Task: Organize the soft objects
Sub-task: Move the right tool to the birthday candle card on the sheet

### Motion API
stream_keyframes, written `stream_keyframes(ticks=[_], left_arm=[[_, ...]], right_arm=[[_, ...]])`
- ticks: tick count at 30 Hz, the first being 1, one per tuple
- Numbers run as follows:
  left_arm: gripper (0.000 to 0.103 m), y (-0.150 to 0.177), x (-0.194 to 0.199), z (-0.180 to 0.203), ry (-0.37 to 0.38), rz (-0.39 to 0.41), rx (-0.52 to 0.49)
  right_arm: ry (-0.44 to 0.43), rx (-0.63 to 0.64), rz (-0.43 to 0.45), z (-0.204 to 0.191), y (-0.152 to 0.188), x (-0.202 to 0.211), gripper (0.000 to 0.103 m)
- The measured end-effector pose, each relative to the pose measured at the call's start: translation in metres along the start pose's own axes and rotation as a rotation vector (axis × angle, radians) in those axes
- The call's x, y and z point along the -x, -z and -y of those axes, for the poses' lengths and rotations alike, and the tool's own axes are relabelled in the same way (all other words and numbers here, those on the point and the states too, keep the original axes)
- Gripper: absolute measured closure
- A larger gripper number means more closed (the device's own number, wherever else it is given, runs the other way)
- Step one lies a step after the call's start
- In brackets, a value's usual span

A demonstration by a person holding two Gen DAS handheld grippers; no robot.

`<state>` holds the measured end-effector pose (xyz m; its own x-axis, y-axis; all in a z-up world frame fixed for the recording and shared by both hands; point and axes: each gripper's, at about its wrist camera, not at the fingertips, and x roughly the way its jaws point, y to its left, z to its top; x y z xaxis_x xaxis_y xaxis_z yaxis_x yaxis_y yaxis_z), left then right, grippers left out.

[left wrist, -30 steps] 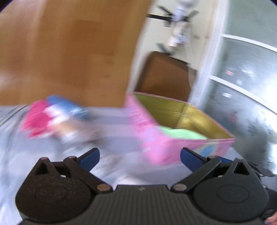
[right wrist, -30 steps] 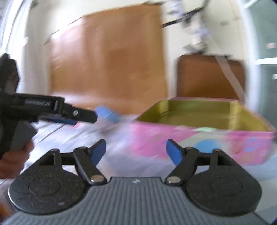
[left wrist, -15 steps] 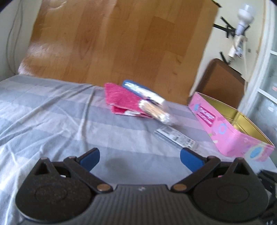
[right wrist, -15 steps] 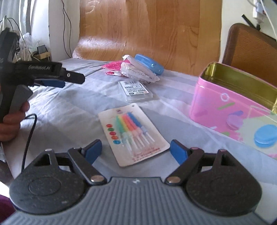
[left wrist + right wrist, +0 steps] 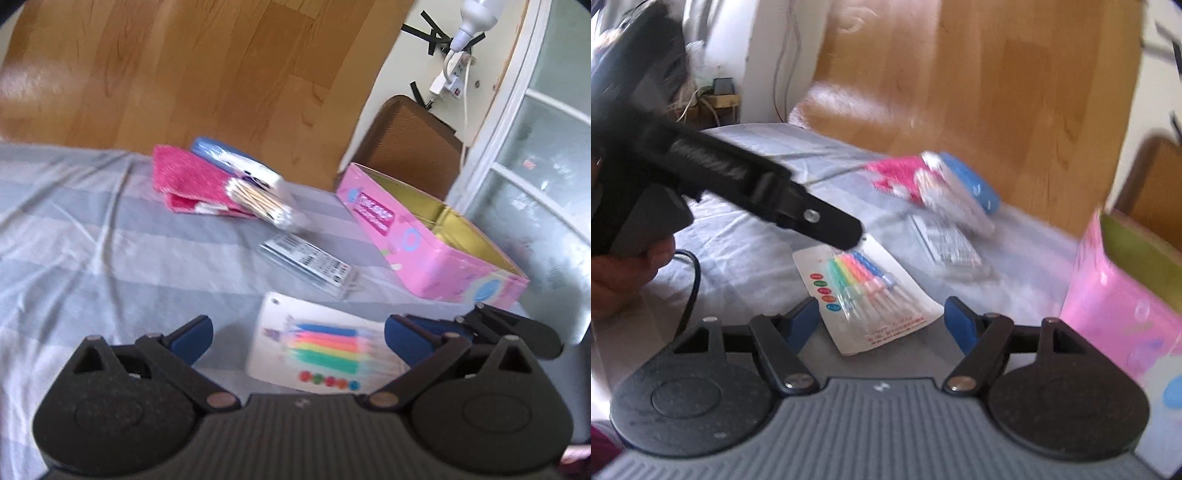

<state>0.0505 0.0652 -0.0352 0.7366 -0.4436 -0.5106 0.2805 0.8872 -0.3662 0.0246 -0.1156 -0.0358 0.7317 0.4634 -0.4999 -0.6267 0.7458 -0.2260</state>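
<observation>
A white card of coloured candles (image 5: 317, 350) (image 5: 864, 291) lies flat on the grey striped sheet (image 5: 92, 240). My left gripper (image 5: 299, 338) hovers open just above the card's near edge, nothing pinched. The right gripper (image 5: 882, 323) comes at the card from the other side. Its jaws are closing with the card's corner between them, and the pads do not touch it. Further back lie a pink cloth (image 5: 188, 181) (image 5: 897, 173), a blue pack (image 5: 221, 155) (image 5: 971, 184), a bag of cotton swabs (image 5: 266, 201) (image 5: 953, 199) and a clear barcoded packet (image 5: 310, 264) (image 5: 949, 243).
An open pink tin (image 5: 424, 240) (image 5: 1126, 295) with a gold inside stands to the right of the card. A wooden board (image 5: 184, 74) leans behind the bed, with a brown chair (image 5: 413, 144) beside it. In the right wrist view a hand (image 5: 624, 266) holds the left gripper's handle.
Both grippers have swung from the tin towards the candle card, which now lies between each pair of jaws. The right gripper's jaws have narrowed a little; the left gripper's stay wide.
</observation>
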Motion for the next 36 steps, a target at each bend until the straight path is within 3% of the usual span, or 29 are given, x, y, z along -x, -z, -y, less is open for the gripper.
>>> stream_keyframes(ticks=[7, 16, 20, 22, 23, 25, 32, 36], left_arm=[[0.001, 0.0, 0.0, -0.019, 0.15, -0.032, 0.116], [0.002, -0.001, -0.002, -0.028, 0.228, -0.036, 0.174], [0.011, -0.001, -0.003, -0.029, 0.266, -0.04, 0.18], [0.009, -0.002, -0.003, -0.027, 0.253, -0.036, 0.165], [0.002, -0.004, -0.002, -0.028, 0.235, -0.028, 0.168], [0.001, -0.007, -0.004, -0.037, 0.2, -0.03, 0.212], [0.001, -0.024, -0.021, -0.048, 0.269, -0.103, 0.264], [0.0, -0.029, -0.034, -0.039, 0.328, -0.148, 0.302]], right_arm=[[0.091, 0.178, 0.092, -0.025, 0.003, 0.009, 0.027], [0.113, 0.21, 0.115, -0.024, 0.003, 0.007, 0.027], [0.116, 0.214, 0.124, -0.027, 0.003, 0.007, 0.027], [0.121, 0.215, 0.133, -0.031, 0.005, 0.011, 0.027], [0.125, 0.217, 0.142, -0.031, 0.005, 0.013, 0.027], [0.135, 0.223, 0.159, -0.033, 0.007, 0.016, 0.027], [0.171, 0.263, 0.22, -0.038, 0.014, 0.028, 0.027], [0.168, 0.239, 0.203, -0.034, 0.013, 0.029, 0.027]])
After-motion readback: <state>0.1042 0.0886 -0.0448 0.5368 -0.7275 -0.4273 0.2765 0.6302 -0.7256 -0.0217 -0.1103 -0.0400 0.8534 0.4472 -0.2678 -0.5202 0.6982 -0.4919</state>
